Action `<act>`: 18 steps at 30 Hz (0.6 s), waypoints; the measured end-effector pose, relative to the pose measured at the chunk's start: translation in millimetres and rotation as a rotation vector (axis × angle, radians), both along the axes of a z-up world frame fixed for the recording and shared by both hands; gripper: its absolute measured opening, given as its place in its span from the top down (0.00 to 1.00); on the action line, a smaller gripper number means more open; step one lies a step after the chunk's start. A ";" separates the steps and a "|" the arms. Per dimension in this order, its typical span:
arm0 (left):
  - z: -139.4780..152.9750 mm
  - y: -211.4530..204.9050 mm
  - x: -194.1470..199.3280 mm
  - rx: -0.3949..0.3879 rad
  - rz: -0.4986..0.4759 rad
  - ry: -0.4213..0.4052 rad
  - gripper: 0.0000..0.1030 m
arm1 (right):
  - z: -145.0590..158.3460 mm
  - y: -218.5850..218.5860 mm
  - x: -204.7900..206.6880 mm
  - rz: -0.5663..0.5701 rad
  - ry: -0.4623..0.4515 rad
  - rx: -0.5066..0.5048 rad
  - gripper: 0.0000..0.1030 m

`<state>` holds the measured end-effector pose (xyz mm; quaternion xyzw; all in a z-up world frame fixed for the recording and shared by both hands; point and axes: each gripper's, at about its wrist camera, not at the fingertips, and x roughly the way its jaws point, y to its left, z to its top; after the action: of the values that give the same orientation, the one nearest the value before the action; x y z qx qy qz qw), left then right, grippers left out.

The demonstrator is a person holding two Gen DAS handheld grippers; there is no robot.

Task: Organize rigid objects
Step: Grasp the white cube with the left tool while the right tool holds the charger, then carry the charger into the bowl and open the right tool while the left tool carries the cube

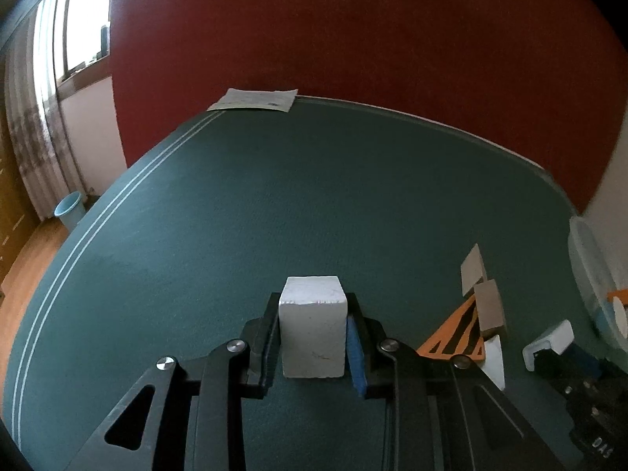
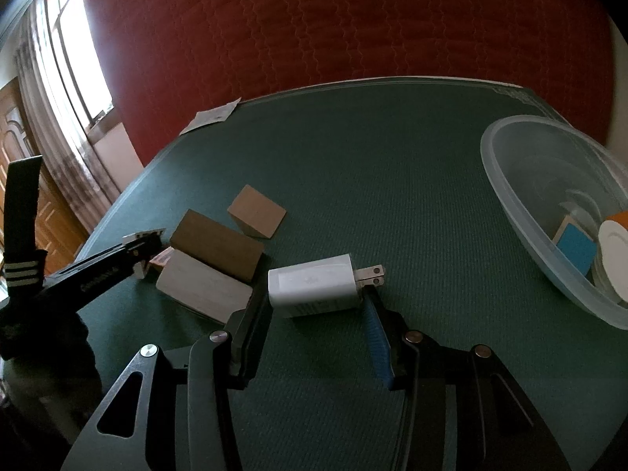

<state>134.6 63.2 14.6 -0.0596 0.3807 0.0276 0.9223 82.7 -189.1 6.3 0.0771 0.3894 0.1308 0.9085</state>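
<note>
My left gripper [image 1: 314, 302] is shut on a white cube-like block [image 1: 314, 329] and holds it upright just over the green table [image 1: 274, 196]. My right gripper [image 2: 314, 292] is shut on a white charger plug [image 2: 312, 284] lying sideways between its fingers, metal prongs pointing right. In the right wrist view the left gripper [image 2: 141, 253] shows at the far left with a sleeve behind it. In the left wrist view the charger [image 1: 549, 339] shows at the far right.
Between the two grippers lie two brown blocks [image 2: 257, 212] [image 2: 218, 245], a pale grey block [image 2: 204, 286] and an orange-and-black striped card [image 1: 455, 333]. A translucent bowl [image 2: 510, 180] at the right holds a blue block and white discs. A paper [image 1: 255, 100] lies at the far corner.
</note>
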 end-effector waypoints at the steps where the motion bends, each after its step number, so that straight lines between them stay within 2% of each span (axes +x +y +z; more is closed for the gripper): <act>1: 0.1 1.0 -1.8 -0.002 0.001 -0.003 0.70 | -0.1 1.1 0.7 0.000 0.000 -0.001 0.54; 11: 0.9 2.8 -3.5 -0.014 0.006 -0.009 0.70 | 4.3 -2.5 -5.8 -0.028 -0.019 0.001 0.55; 18: 11.8 2.7 -13.8 -0.028 -0.016 -0.035 0.70 | 17.3 -20.1 -22.5 -0.070 -0.033 0.043 0.55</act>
<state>120.8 65.9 26.4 -0.0700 0.3651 0.0139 0.9282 60.2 -209.3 23.6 0.1078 0.3685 0.1086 0.9169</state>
